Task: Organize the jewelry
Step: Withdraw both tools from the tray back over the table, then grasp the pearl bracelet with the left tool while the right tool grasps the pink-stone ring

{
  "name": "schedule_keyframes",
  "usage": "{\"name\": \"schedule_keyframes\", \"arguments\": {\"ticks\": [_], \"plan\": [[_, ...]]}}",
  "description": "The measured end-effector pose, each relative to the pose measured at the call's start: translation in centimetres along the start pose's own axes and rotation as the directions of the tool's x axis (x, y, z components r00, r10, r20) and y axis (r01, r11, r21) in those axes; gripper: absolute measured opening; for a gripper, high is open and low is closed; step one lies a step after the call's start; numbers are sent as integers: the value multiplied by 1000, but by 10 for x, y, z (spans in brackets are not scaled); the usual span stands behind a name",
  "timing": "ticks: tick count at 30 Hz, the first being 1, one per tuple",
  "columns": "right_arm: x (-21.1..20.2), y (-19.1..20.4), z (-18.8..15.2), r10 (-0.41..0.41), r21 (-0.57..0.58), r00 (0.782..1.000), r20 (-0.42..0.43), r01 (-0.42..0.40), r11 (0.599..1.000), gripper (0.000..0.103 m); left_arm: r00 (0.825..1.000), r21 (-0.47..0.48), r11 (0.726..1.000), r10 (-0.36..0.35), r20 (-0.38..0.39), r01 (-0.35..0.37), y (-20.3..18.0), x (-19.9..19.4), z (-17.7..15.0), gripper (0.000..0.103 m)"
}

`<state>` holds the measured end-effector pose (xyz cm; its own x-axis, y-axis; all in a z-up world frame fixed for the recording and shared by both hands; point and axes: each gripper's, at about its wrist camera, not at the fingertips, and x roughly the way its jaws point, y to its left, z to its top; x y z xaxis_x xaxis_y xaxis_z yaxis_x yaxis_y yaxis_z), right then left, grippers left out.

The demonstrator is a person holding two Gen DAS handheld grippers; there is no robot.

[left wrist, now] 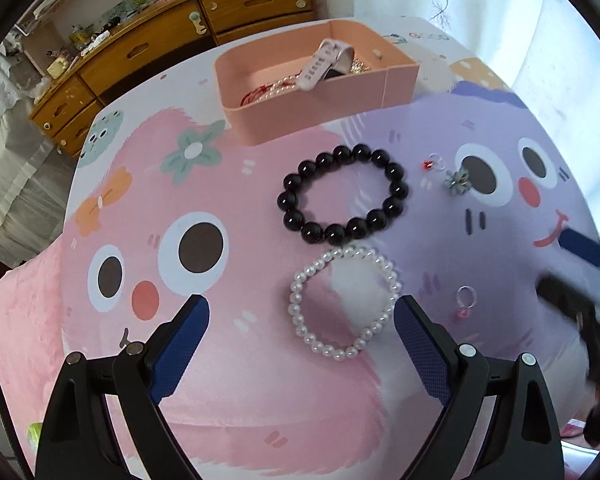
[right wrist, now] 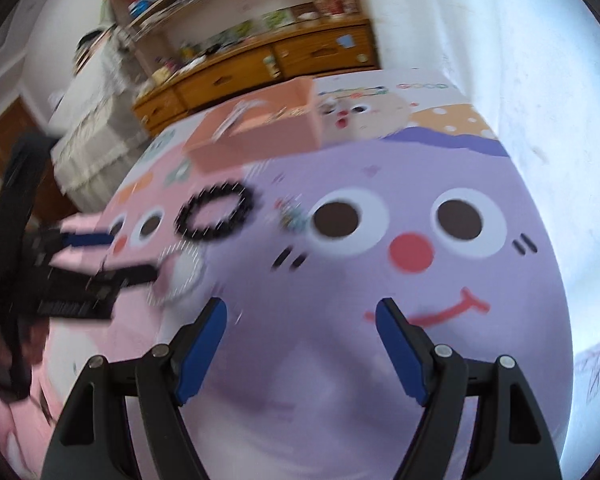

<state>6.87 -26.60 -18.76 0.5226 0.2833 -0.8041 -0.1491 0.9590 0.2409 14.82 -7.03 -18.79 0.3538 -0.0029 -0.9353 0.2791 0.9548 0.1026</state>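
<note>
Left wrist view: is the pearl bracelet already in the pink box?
No, the pearl bracelet lies on the cartoon mat, nearer than the pink box.

A wooden dresser (left wrist: 148,44) (cluttered on top) stands behind the cartoon-printed table cover (left wrist: 228,380).

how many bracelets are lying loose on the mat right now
2: a black bracelet near the pink box, and a pearl bracelet just below it. More may lie inside the box.

Glossy black bead bracelet (left wrist: 343,194), pearly white bracelet (left wrist: 345,303), matt pink box (left wrist: 320,110).
</note>
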Motion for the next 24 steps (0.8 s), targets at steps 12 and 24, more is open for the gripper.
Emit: {"name": "schedule_keyframes", "arguments": {"ticks": [12, 24], "plan": [[20, 45, -18, -12, 17, 999, -42, 13, 1000, 50, 1000, 68, 998, 17, 6, -17, -2, 23, -9, 85], [40, 62, -12, -33, 5, 996, -77, 34, 999, 22, 993, 47, 992, -117, 26, 116, 3, 25, -15, 28]]}}
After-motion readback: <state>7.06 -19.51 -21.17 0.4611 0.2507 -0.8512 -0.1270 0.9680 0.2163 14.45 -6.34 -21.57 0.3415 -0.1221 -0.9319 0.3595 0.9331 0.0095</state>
